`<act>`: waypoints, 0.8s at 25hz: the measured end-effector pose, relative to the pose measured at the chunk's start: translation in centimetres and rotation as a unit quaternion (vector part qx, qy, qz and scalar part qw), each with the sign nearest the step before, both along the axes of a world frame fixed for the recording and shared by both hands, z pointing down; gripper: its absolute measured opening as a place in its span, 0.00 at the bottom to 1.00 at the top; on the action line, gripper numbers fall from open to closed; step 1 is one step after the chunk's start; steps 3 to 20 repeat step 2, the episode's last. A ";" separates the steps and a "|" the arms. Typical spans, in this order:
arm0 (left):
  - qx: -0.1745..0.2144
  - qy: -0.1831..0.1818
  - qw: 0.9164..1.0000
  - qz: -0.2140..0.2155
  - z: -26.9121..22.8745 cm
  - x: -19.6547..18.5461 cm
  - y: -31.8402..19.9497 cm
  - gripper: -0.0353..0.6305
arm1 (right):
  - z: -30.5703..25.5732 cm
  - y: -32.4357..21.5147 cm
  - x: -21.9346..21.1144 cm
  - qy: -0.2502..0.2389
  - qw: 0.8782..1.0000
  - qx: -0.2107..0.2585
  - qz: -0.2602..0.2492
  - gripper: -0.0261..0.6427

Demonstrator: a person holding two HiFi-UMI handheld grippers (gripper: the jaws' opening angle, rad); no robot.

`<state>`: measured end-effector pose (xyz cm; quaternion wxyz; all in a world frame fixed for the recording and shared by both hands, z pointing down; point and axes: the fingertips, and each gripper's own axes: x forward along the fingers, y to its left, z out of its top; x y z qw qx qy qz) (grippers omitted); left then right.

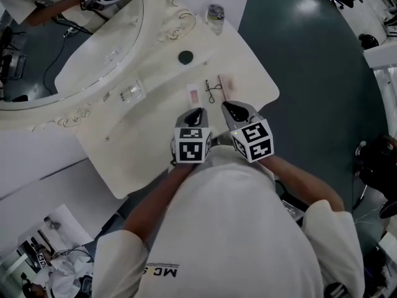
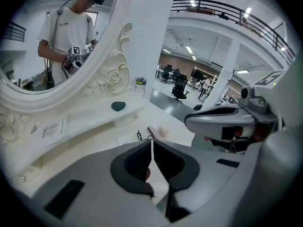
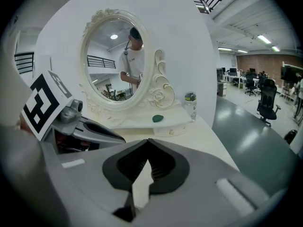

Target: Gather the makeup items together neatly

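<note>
Small makeup items lie on the white vanity table (image 1: 124, 160): a pale pink flat packet (image 1: 193, 94), a black wire-like tool (image 1: 213, 89) and a pink pad (image 1: 229, 82). Farther back are a dark green round piece (image 1: 185, 57), a clear little case (image 1: 131, 92) and a small jar (image 1: 215, 14). My left gripper (image 1: 198, 111) hovers just short of the packet, its jaws together with nothing visibly between them. My right gripper (image 1: 227, 105) is beside it, shut and empty, close to the pink pad. In the left gripper view the black tool (image 2: 138, 135) lies just past my left gripper (image 2: 151, 142).
An oval mirror (image 1: 68, 42) in an ornate white frame stands at the table's back left, with a raised shelf under it. The table's right edge (image 1: 267, 82) drops to a dark green floor. Office chairs stand far off.
</note>
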<state>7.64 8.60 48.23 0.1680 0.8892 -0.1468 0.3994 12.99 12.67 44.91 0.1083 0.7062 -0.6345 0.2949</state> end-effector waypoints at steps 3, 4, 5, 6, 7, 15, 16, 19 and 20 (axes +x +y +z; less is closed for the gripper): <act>0.004 0.003 1.000 -0.002 -0.1 0.4 -0.5 0.09 | -0.2 -0.5 0.3 0.005 1.000 0.005 -0.003 0.04; 0.004 0.003 1.000 -0.002 -0.1 0.4 -0.5 0.09 | -0.2 -0.5 0.3 0.005 1.000 0.005 -0.003 0.04; 0.004 0.003 1.000 -0.002 -0.1 0.4 -0.5 0.09 | -0.2 -0.5 0.3 0.005 1.000 0.005 -0.003 0.04; 0.004 0.003 1.000 -0.002 -0.1 0.4 -0.5 0.09 | -0.2 -0.5 0.3 0.005 1.000 0.005 -0.003 0.04; 0.004 0.003 1.000 -0.002 -0.1 0.4 -0.5 0.09 | -0.2 -0.5 0.3 0.005 1.000 0.005 -0.003 0.04; 0.004 0.003 1.000 -0.002 -0.1 0.4 -0.5 0.09 | -0.2 -0.5 0.3 0.005 1.000 0.005 -0.003 0.04; 0.004 0.003 1.000 -0.002 -0.1 0.4 -0.5 0.09 | -0.2 -0.5 0.3 0.005 1.000 0.005 -0.003 0.04; 0.004 0.003 1.000 -0.002 -0.1 0.4 -0.5 0.09 | -0.2 -0.5 0.3 0.005 1.000 0.005 -0.003 0.04; 0.004 0.003 1.000 -0.002 -0.1 0.4 -0.5 0.09 | -0.2 -0.5 0.3 0.005 1.000 0.005 -0.003 0.04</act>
